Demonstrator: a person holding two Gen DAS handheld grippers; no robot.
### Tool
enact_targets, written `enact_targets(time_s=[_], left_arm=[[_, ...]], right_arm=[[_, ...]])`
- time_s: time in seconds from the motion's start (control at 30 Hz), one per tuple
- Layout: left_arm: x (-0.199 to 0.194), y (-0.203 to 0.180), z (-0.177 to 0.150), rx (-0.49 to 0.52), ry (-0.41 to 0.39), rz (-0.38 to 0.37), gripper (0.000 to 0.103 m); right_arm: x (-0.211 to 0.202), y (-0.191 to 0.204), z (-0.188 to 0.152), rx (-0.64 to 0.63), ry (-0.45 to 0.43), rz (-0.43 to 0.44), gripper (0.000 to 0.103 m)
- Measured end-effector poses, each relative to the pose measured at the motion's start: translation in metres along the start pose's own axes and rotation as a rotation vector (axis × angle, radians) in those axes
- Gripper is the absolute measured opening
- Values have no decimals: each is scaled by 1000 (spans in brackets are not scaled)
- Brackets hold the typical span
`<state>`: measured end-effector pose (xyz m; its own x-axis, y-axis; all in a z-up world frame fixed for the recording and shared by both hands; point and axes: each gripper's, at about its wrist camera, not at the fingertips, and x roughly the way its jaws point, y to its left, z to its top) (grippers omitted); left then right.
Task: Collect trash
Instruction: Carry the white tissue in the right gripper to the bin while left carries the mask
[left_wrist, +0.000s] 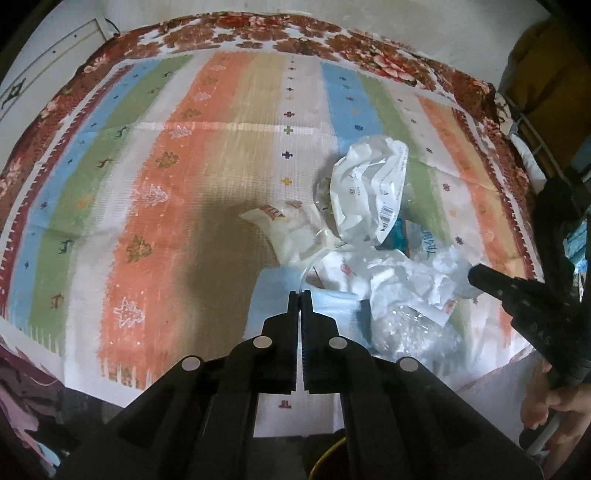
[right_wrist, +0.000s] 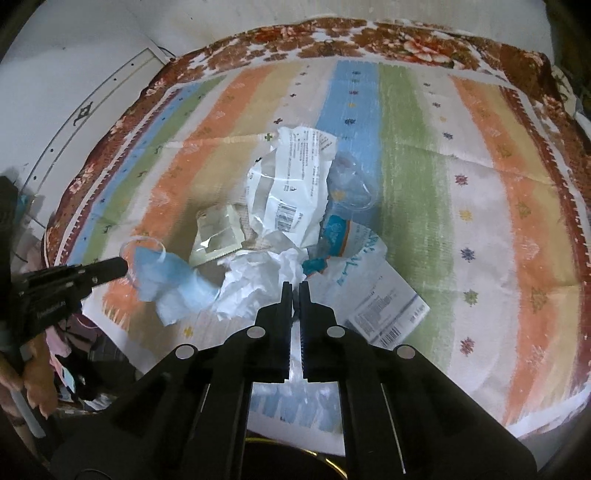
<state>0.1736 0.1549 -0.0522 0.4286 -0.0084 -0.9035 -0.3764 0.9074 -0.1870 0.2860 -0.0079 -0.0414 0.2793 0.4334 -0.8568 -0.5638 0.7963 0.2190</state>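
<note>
Trash (right_wrist: 280, 218) lies bunched in one heap on the striped cloth (right_wrist: 424, 155), toward its near edge and about midway along it: a crumpled white wrapper (right_wrist: 291, 192) on top, a clear sachet (right_wrist: 216, 236) to its left, crushed tissue (right_wrist: 258, 280) in front, a printed sheet (right_wrist: 384, 306) flat at the right, clear film (left_wrist: 410, 328) nearest the edge.

Blue mask (right_wrist: 166, 277) hangs off the heap's left side, drawn out from it. Left gripper (right_wrist: 122, 266) is closed tight on the mask's edge or ear loop; in its own view the jaws meet with a thin loop pinched at the tips (left_wrist: 300, 293). Likely pinched there because the loop is the easiest thin part to catch.

Right gripper (right_wrist: 294, 285) is also fully closed, tips down in the tissue. It seems to have a fold of tissue or film, but I cannot tell which.

Both grippers point steeply down at the near side of the heap, one at each flank, probably to lift or gather it together.

Cloth covers a floral spread (right_wrist: 332, 40) whose border shows at the far edge.
</note>
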Motion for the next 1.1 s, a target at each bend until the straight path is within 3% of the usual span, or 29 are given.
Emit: enact_targets(time_s=[0.33,0.5,1.1], left_arm=[[-47,-5,-18,-30,-81,-99,1],[-50,-7,-29,-19,-84,-100,1],[-110,-37,-81,85,-202,-208,1]], right_arm=[[-54,-2,-23,1,-83,2,3],[-84,-6,-42,-6,-130,0,3],[-142,-33,-126,33,-156,-4,3]])
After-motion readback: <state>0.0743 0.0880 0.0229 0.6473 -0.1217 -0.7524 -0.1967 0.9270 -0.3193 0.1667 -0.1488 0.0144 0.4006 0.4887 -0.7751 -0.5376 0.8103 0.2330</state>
